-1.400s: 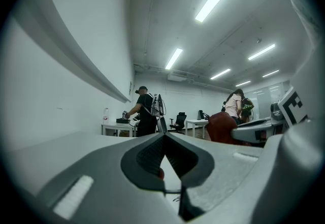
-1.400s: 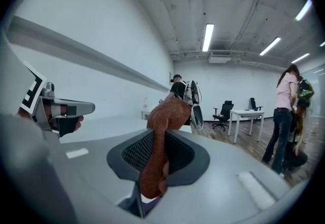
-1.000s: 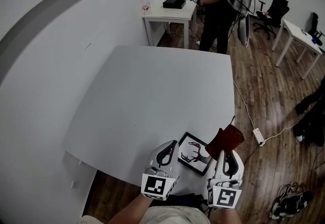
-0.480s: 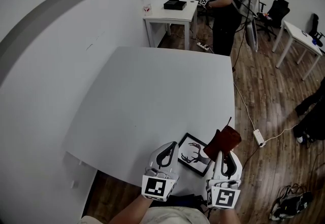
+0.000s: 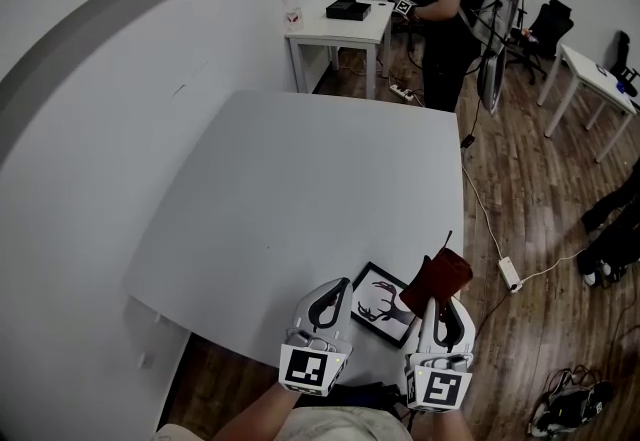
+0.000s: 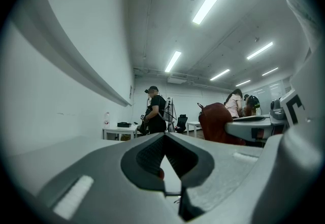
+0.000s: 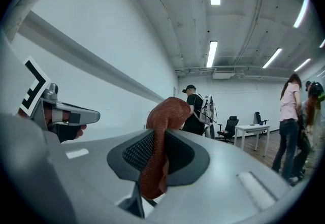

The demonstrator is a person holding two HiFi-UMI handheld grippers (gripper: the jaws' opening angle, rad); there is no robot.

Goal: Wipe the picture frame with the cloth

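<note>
Since a second ago the cloth has barely shifted. The right gripper pinches it just beside the picture frame, which lies flat at the table near corner. The left gripper jaws are pressed together, empty. Wiping has probably not begun

The white counter carries a frame, flat near its edge, just ahead of and between both jaws.
</note>
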